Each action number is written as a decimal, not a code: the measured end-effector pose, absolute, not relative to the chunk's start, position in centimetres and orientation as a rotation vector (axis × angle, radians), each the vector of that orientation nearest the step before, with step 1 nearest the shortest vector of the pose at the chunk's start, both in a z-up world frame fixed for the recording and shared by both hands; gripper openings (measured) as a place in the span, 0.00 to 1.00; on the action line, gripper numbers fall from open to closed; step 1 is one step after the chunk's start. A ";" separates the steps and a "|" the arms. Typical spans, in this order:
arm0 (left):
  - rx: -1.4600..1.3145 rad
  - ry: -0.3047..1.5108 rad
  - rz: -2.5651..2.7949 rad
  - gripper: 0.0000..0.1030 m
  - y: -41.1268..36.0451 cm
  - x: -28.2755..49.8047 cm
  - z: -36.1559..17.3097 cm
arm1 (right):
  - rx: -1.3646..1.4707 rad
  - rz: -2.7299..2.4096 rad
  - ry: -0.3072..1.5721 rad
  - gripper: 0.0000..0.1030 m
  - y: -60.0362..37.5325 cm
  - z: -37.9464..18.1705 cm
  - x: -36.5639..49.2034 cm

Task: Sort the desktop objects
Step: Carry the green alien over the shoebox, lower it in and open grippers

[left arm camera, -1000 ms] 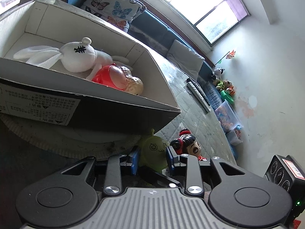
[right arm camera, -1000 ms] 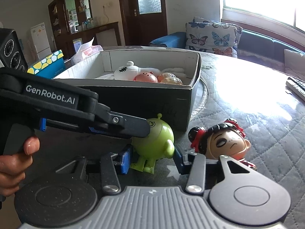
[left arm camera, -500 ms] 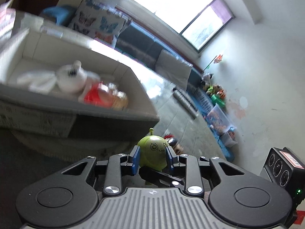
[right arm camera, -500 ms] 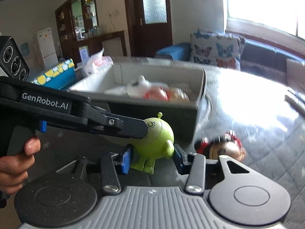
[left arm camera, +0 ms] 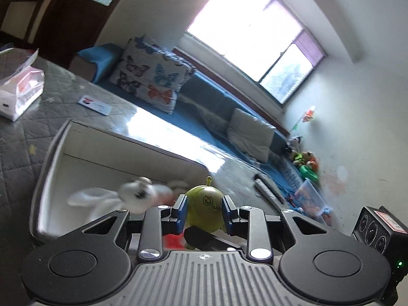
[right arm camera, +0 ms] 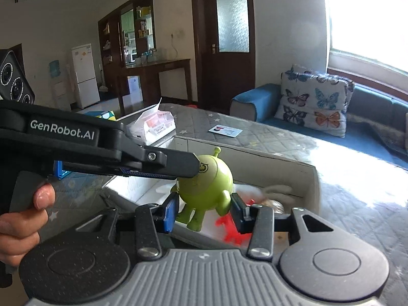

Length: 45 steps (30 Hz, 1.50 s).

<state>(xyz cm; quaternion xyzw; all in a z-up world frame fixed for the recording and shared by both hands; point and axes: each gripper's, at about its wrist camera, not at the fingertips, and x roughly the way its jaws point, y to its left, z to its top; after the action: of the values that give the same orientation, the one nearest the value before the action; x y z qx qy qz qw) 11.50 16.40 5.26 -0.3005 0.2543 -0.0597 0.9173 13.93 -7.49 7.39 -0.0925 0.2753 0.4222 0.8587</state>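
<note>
The green toy [right arm camera: 204, 186] looks like smooth, shiny plastic, and the white bunny [left arm camera: 132, 195] in the box [left arm camera: 122, 148] looks like soft, fuzzy cloth. The box looks like plain, matt cardboard, and the desk [right arm camera: 280, 140] has a grey stitched cloth cover with a shiny sheet over it. Each gripper [left arm camera: 204, 213] is matt black plastic with blue pads [left arm camera: 181, 210] and small shiny metal screws.
</note>
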 end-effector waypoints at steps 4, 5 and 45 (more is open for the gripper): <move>-0.633 0.567 -0.100 0.30 18.2 13.2 3.7 | -0.183 0.900 0.649 0.42 -5.5 6.3 16.1; -0.640 0.579 -0.096 0.30 18.6 13.6 3.3 | -0.184 0.902 0.667 0.42 -5.1 6.0 16.6; -0.683 0.685 -0.028 0.30 20.5 14.0 0.3 | -0.248 0.926 0.736 0.52 -4.0 4.5 17.5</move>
<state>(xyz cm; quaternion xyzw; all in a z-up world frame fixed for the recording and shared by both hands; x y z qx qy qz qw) 14.00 20.48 0.34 -0.3282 0.3292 -0.0135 0.8853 17.49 -4.02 4.51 -0.1165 0.3460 0.4355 0.8229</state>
